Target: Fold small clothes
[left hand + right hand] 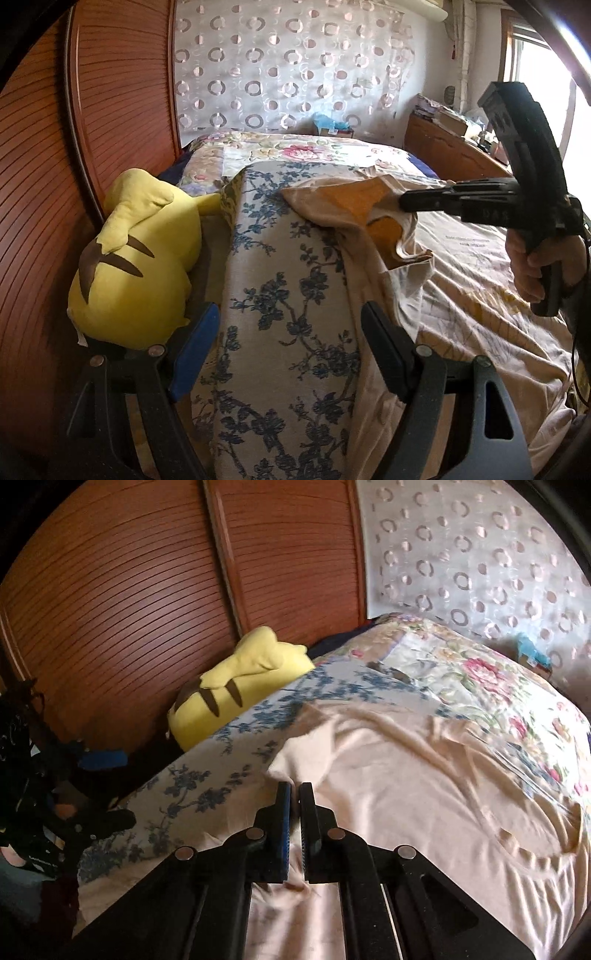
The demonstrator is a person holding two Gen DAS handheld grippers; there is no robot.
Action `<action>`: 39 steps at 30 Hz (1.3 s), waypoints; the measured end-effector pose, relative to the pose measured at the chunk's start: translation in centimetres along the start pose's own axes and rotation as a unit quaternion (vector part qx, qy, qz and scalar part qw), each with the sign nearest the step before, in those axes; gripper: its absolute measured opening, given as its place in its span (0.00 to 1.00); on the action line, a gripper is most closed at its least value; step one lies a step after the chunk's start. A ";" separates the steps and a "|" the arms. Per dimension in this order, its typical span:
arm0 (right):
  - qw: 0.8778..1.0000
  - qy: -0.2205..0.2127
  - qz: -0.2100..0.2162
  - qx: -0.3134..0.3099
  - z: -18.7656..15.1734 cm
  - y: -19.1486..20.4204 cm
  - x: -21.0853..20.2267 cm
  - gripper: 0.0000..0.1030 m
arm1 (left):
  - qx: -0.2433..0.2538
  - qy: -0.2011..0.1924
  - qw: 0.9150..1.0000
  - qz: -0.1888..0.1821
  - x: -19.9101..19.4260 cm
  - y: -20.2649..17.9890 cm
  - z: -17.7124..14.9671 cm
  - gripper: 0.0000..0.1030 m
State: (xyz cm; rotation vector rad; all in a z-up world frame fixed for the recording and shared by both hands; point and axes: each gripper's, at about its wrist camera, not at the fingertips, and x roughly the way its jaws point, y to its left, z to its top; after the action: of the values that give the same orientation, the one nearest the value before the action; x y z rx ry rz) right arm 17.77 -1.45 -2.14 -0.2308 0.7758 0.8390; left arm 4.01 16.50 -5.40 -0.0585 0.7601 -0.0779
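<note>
**First fold: right tool has the shirt edge**

While your right tool [402, 201] is clamped on the beige shirt [461, 273] spread across the bed [288, 288], lifting its far edge, your left tool [288, 354] hangs apart, empty. Next, carry that edge over evenly, keeping it taut.

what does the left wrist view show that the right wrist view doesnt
Only the left wrist view shows the right hand-held gripper from outside, shut on a lifted fold of the beige garment whose orange inner side shows, the hand gripping its handle, a wooden bedside cabinet and the window.

Only the right wrist view shows the garment spread wide, with its neckline.

Both show the yellow plush toy, the blue-flowered cover, the slatted wooden doors, the circle-patterned curtain and the open left hand-held gripper.
</note>
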 end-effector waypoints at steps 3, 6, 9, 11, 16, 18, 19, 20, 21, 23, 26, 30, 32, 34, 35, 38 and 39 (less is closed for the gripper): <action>1.000 -0.004 -0.021 0.015 -0.6 -1.6 -1.0 0.05 | 0.002 -0.001 1.000 -0.002 -0.1 -0.4 0.2 0.77; 0.998 -0.011 -0.049 0.033 -1.4 -3.0 -1.8 0.05 | 0.004 -0.002 1.000 -0.003 -0.2 -0.7 0.3 0.77; 0.996 -0.016 -0.064 0.052 -2.3 -3.9 -2.9 0.05 | 0.006 -0.003 1.000 -0.003 -0.1 -0.8 0.4 0.77; 0.996 -0.018 -0.070 0.056 -2.6 -3.7 -2.9 0.07 | 0.006 -0.003 1.000 -0.004 -0.1 -0.8 0.4 0.77; 0.998 -0.014 -0.042 0.045 -2.2 -2.3 -2.5 0.35 | 0.008 -0.002 1.000 -0.003 0.0 -1.0 0.5 0.77; 0.999 -0.016 -0.023 0.037 -1.7 -1.9 -2.2 0.35 | 0.008 -0.001 1.000 -0.003 0.0 -1.1 0.5 0.77; 0.999 -0.016 -0.015 0.033 -1.5 -1.8 -2.1 0.35 | 0.007 -0.001 1.000 -0.003 0.0 -1.1 0.5 0.77; 0.999 -0.015 -0.007 0.029 -1.3 -1.3 -1.9 0.35 | 0.007 -0.001 1.000 -0.003 0.0 -1.1 0.5 0.77; 1.000 -0.013 -0.002 0.024 -1.2 -0.9 -1.5 0.35 | 0.007 -0.001 1.000 -0.003 0.0 -1.1 0.5 0.77; 1.000 -0.003 0.002 0.014 -0.9 -0.5 -0.4 0.36 | 0.007 0.000 1.000 -0.004 0.0 -1.2 0.4 0.77; 1.000 0.028 -0.003 0.006 -0.8 0.0 1.3 0.36 | 0.007 0.002 1.000 -0.005 0.2 -1.3 0.2 0.77; 0.998 0.059 -0.024 -0.009 -1.1 -0.1 2.9 0.35 | 0.006 0.004 1.000 -0.007 0.3 -1.2 -0.1 0.77; 0.998 0.059 -0.029 -0.019 -1.2 0.0 2.8 0.27 | 0.006 0.004 1.000 -0.007 0.3 -1.2 -0.1 0.77; 0.997 0.058 -0.038 -0.024 -1.4 -0.1 2.6 0.09 | 0.005 0.004 1.000 -0.006 0.3 -1.2 -0.1 0.77; 0.998 0.056 -0.036 -0.020 -1.6 -0.4 2.4 0.07 | 0.004 0.004 1.000 -0.006 0.3 -1.2 -0.1 0.77; 0.998 0.041 -0.043 -0.005 -1.6 -0.7 1.3 0.04 | 0.005 0.004 1.000 -0.007 0.4 -1.1 -0.1 0.77; 0.998 0.033 -0.048 -0.001 -1.7 -0.9 0.8 0.04 | 0.005 0.004 1.000 -0.007 0.4 -1.2 -0.2 0.77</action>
State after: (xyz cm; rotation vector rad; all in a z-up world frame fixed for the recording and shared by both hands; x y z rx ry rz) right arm 17.91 -2.33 -3.99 -0.2962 0.8203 0.7440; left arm 4.15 15.27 -5.74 -0.0535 0.7680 -0.0960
